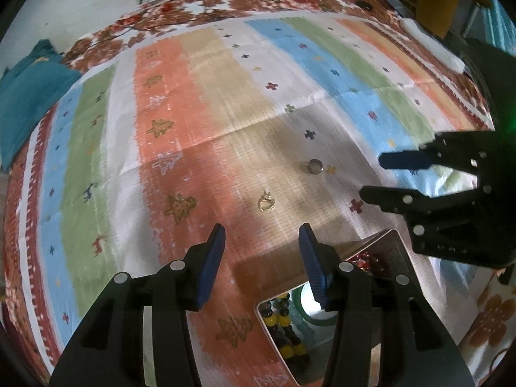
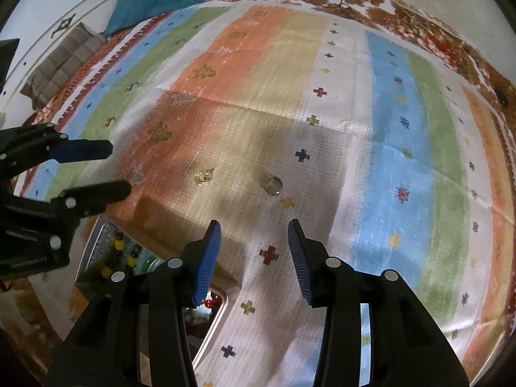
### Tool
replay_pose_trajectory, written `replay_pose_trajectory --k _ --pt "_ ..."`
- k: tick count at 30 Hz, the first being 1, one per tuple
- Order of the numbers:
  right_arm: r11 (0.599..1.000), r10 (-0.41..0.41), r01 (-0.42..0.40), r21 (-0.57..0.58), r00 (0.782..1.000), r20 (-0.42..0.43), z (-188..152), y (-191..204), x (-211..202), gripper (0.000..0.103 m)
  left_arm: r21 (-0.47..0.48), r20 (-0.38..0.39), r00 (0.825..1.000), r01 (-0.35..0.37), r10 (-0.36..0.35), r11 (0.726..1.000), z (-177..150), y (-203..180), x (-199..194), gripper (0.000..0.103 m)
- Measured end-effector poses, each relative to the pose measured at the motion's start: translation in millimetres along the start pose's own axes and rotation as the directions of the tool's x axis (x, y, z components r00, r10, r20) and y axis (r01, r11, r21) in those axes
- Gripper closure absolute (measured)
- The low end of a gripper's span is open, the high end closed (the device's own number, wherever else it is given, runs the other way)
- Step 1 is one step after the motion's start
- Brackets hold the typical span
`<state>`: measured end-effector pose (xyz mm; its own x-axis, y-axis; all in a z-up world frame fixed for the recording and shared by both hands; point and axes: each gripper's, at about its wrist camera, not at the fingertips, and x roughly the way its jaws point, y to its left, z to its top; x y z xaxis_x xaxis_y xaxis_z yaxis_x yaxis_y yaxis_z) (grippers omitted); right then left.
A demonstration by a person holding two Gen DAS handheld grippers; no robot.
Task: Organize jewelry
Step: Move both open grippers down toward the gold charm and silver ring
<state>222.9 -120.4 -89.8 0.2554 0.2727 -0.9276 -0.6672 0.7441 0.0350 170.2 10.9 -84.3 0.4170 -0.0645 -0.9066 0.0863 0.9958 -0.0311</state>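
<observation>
On the striped cloth (image 1: 225, 113) lie a gold ring (image 1: 266, 204) and a silver ring (image 1: 314, 165); your left gripper (image 1: 262, 258) and right gripper (image 2: 254, 254) hang spread apart, pinching nothing.

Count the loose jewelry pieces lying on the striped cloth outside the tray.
2: a gold ring on the tan stripe, and a silver ring farther out on the white stripe. More jewelry sits in the tray; none seems hidden.
</observation>
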Motion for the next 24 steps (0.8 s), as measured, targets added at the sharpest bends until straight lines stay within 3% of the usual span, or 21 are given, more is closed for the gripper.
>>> replay_pose_trajectory --k 24 --pt "0.999 -0.010 0.008 -0.037 0.998 -0.063 18 -13 53 0.060 0.090 -0.098 0.995 0.036 -0.027 0.995 14 6 62 0.058"
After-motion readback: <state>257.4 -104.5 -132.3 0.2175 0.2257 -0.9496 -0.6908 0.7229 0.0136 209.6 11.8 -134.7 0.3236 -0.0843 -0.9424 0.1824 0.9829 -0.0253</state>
